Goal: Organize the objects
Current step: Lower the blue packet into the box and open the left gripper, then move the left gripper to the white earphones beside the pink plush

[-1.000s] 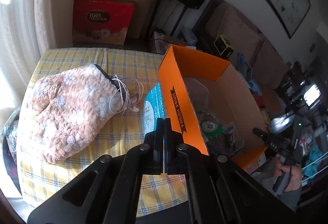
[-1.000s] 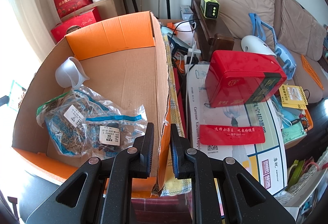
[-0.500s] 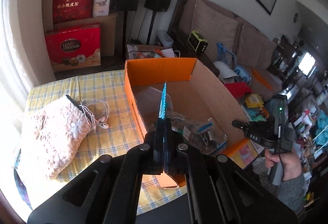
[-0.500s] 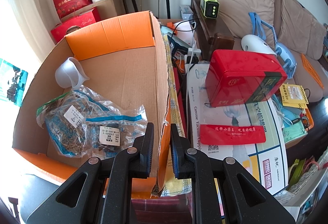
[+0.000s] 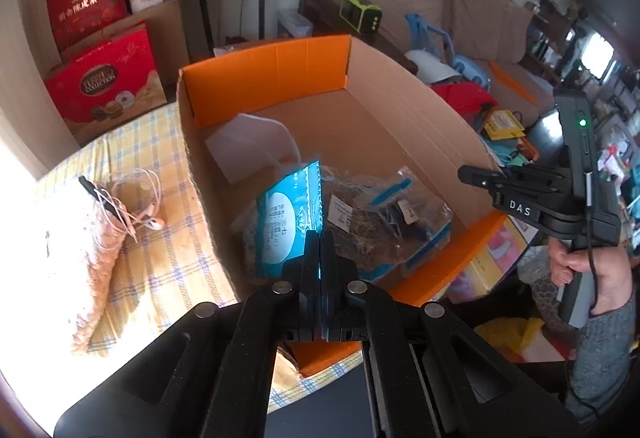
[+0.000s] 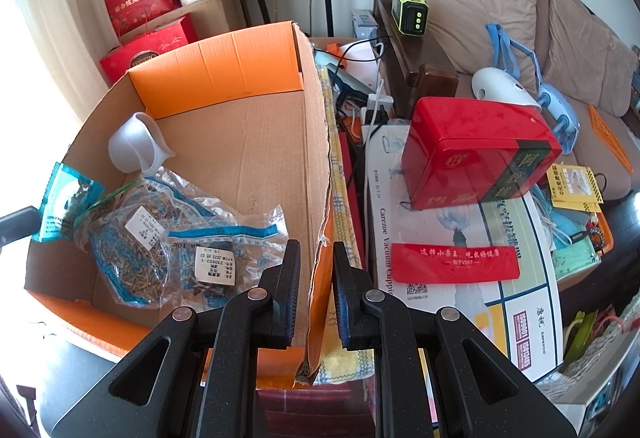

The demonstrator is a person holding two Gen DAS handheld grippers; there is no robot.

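So I'm holding a flat teal foil packet with a white oval label [image 5: 289, 222] in my left gripper [image 5: 320, 238], jaws pinched fully together on its bottom edge. It's hanging upright over the big open cardboard box with orange flaps [image 5: 400, 109], near the box's left wall. Under it, on the box floor, a couple of clear plastic bags of dried herbs [image 6: 160, 246] are lying in a heap, and a white plastic jug [image 6: 134, 149] is tipped on its side in the box's far left corner. My right gripper [image 6: 316, 278] is straddling the box's torn right wall, jaws nearly closed around it; can't tell if the pads are actually pressing the cardboard.
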